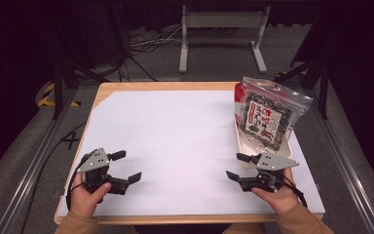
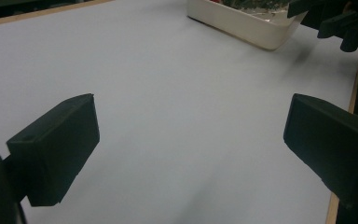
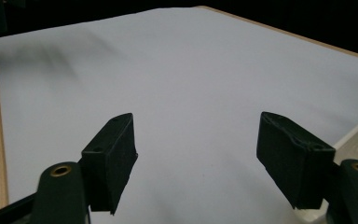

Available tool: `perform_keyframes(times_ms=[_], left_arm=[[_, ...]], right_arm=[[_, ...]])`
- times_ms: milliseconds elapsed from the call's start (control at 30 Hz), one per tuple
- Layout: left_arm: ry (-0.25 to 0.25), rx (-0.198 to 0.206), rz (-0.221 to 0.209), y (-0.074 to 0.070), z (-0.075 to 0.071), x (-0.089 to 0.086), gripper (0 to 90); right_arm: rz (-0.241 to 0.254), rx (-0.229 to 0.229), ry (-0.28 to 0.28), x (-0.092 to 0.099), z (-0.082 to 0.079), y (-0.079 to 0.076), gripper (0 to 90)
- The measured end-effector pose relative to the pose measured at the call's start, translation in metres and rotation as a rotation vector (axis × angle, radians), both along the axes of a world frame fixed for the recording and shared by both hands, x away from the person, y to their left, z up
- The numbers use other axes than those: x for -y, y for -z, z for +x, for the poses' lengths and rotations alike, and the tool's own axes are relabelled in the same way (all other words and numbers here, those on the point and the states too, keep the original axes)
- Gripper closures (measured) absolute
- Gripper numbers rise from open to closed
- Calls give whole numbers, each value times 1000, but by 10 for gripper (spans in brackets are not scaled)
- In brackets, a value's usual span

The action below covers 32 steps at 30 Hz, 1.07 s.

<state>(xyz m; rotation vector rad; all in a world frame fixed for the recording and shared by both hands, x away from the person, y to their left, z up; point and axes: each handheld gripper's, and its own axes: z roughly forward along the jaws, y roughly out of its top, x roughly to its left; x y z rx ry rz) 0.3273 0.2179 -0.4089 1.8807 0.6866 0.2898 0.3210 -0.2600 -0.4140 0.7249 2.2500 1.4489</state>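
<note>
- The left gripper [image 1: 125,166] sits at the near left of the table [image 1: 170,86], held in the person's left hand [image 1: 88,194], its jaws pointing right across the white sheet [image 1: 175,141]
- Its jaws stand wide apart with nothing between them; in the left gripper view [image 2: 191,135] only bare white sheet lies in the gap
- The right gripper [image 1: 237,166] sits at the near right, held in the person's right hand [image 1: 278,194], its jaws pointing left toward the middle of the table
- Its jaws are also spread apart and hold nothing; the right gripper view [image 3: 196,158] looks along them over the white sheet
- The two grippers face each other and are well apart, with open sheet between them
- A cream tray [image 1: 282,150] lies at the right side of the table, just beyond the right gripper; its near end is just beside that gripper's far jaw, and I cannot tell whether they touch
- A clear zip bag [image 1: 268,114] with a dark printed packet inside rests in the tray, leaning up toward the far right, its top reaching past the far right corner of the sheet
- In the left gripper view the tray [image 2: 242,30] shows at the far side, with the right gripper [image 2: 335,21] just beside it
- A corner of the tray [image 3: 354,135] shows at the right edge of the right gripper view, beside the right-hand jaw
</note>
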Motion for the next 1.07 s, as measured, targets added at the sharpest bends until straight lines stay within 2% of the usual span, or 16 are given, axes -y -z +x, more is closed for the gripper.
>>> perform_keyframes(times_ms=[167, 233, 433, 1067], left_arm=[[1, -7, 2, 1, 0, 0, 39], [2, -14, 5, 2, 0, 1, 38], [2, -7, 8, 3, 0, 2, 37], [3, -4, 13, 4, 0, 2, 35]], right_arm=[[-27, 1, -1, -5, 0, 8, 294], [-19, -3, -4, -7, 0, 9, 285], [-47, -15, -6, -12, -1, 16, 274], [-49, -18, -4, -13, -1, 15, 266]])
